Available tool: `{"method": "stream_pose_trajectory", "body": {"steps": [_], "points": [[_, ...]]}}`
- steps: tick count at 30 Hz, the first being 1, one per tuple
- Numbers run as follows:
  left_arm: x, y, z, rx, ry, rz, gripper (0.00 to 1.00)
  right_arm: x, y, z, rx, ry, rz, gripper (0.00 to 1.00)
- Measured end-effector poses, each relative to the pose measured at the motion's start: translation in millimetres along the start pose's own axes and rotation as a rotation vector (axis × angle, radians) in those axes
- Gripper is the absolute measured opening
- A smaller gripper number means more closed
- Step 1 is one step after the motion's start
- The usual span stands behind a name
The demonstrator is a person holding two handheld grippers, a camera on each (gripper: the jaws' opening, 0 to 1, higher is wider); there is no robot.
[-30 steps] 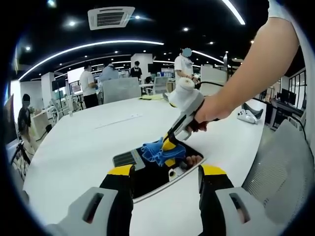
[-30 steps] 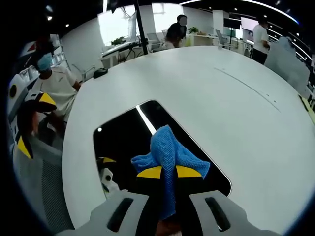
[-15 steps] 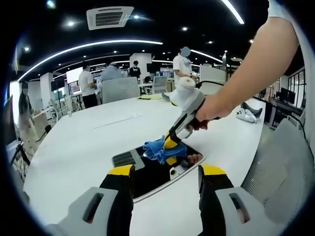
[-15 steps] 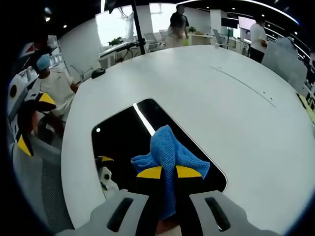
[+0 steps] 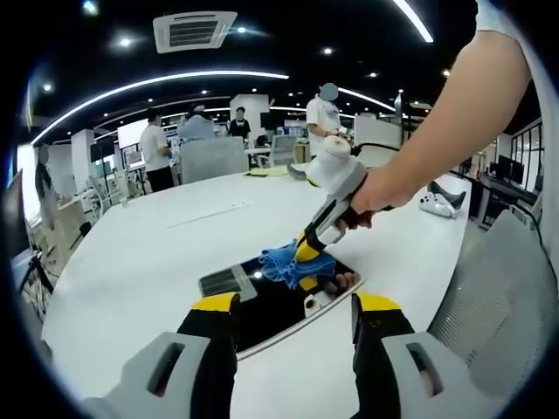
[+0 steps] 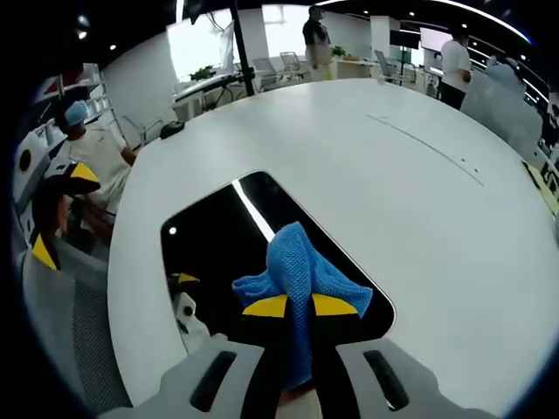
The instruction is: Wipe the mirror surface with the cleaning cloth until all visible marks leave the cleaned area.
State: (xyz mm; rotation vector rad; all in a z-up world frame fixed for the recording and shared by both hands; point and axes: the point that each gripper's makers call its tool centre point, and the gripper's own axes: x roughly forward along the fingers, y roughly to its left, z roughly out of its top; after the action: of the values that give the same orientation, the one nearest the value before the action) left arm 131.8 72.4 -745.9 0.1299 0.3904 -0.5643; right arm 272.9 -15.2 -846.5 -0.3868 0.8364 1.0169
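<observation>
At centre frame the mirror lies flat on the table; the right gripper, clamped on the cloth, presses it there. Left gripper hangs parted, low in frame. A chair stands far right.

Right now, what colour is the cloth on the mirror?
Blue. The cleaning cloth shows best in the right gripper view, lying on the mirror.

The mirror is a dark, rounded-corner rectangular panel lying flat on the white table, reflecting ceiling lights. The blue cleaning cloth, bunched and crumpled, rests on the mirror surface near one long edge, pinched at its folded end.
</observation>
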Motion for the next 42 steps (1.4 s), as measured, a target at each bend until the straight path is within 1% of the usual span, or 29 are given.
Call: {"method": "stream_pose_trajectory", "body": {"steps": [4, 42], "points": [[0.2, 0.1, -1.4, 0.0, 0.008, 0.0, 0.5, -0.6, -0.6, -0.5, 0.005, -0.003, -0.002, 0.04], [0.0, 0.4, -1.1, 0.002, 0.007, 0.0, 0.49, -7.9, -9.0, -8.0, 0.018, -0.001, -0.02, 0.04]]}}
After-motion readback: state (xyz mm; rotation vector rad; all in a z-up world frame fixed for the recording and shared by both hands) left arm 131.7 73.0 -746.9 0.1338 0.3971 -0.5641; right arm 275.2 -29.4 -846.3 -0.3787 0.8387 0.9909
